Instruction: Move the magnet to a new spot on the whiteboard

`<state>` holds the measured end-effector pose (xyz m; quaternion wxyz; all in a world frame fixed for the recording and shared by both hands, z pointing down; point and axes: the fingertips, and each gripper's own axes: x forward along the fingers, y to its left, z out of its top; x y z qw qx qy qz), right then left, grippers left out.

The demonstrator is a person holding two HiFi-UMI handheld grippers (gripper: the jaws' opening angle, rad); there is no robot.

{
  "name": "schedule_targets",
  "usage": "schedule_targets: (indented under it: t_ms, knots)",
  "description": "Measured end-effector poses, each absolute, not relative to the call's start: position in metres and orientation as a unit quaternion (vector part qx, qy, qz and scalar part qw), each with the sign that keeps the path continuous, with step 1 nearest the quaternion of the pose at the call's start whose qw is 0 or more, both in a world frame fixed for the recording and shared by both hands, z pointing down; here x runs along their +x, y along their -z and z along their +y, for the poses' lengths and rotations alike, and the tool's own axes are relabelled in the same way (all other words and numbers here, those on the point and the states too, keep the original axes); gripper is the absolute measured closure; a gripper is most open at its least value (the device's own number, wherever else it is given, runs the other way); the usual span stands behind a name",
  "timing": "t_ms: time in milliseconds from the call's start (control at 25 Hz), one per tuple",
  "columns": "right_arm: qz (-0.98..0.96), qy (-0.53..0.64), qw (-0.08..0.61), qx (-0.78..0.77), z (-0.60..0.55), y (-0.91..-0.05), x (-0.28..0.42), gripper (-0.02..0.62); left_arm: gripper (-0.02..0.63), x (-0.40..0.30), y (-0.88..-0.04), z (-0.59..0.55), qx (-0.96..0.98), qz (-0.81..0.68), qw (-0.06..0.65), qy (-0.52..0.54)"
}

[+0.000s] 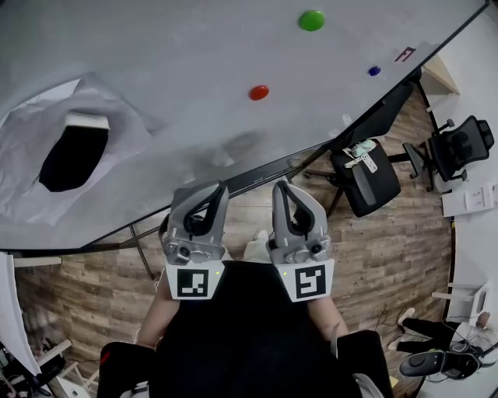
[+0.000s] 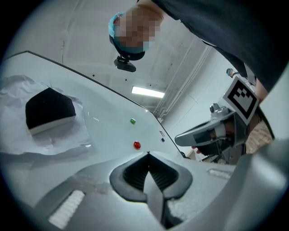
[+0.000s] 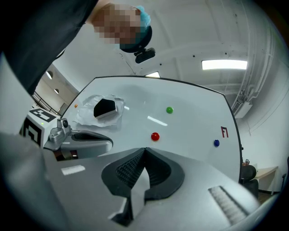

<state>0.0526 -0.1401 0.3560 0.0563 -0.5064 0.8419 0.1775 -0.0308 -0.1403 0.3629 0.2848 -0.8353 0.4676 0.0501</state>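
Observation:
A red magnet (image 1: 259, 92) (image 2: 137, 145) (image 3: 155, 136) sits near the middle of the whiteboard (image 1: 194, 54). A green magnet (image 1: 311, 20) (image 3: 169, 109) is farther up, and a small blue magnet (image 1: 374, 71) (image 3: 216, 143) lies toward the right edge. My left gripper (image 1: 219, 187) (image 2: 148, 154) and right gripper (image 1: 278, 185) (image 3: 144, 149) are side by side just short of the board's lower edge, clear of every magnet. Both have their jaws shut with nothing between them. Both point toward the red magnet.
A black eraser (image 1: 74, 155) (image 3: 104, 108) rests on crumpled white paper at the board's left. A red mark (image 1: 405, 54) is printed near the blue magnet. Black office chairs (image 1: 366, 175) (image 1: 461, 144) stand on the wooden floor to the right of the board.

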Motion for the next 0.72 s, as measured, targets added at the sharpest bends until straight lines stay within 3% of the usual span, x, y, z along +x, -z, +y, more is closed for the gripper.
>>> schedule_targets:
  t_ms: [720]
  knots:
    - [0.836, -0.199, 0.048, -0.51, -0.1376, -0.359, 0.0477, 0.597, 0.604, -0.0298, -0.3626, -0.1424, -0.837, 0.464, 0.285, -0.054]
